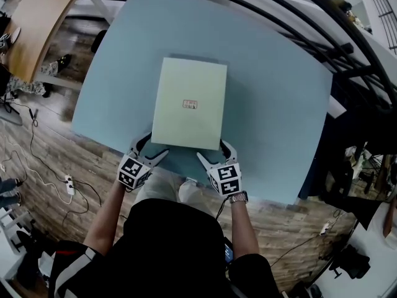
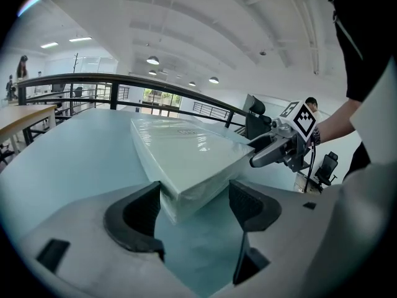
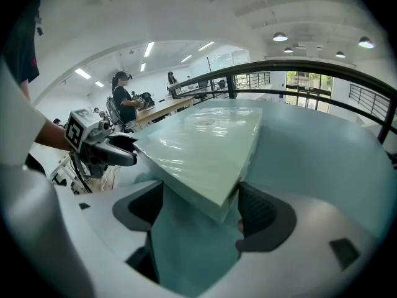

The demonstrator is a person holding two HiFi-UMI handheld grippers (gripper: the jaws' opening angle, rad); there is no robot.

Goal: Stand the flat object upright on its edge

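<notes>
Pale green and flat, the box [image 1: 189, 101] lies face-up in the middle of the light blue worktop [image 1: 273, 104] in the head view. Its long axis runs straight away from me and one short edge faces me. A small reddish label [image 1: 190, 104] sits near the box's centre. My left gripper [image 1: 151, 154] is at the box's near left corner and my right gripper [image 1: 214, 157] at its near right corner. Beyond the box's far edge a dark railing [image 1: 298, 30] curves round, and a wooden table [image 1: 37, 23] stands past the box's left side.

In the left gripper view my jaws stand wide with the box's corner between them. The left pad is against the box's edge and the right pad is apart from it. This view also shows a glossy sheen on the box's top.

In the right gripper view the jaws are likewise wide about the other corner, the right pad just beside the box's side. Only here does a person [image 3: 124, 104] show, far behind the box.
</notes>
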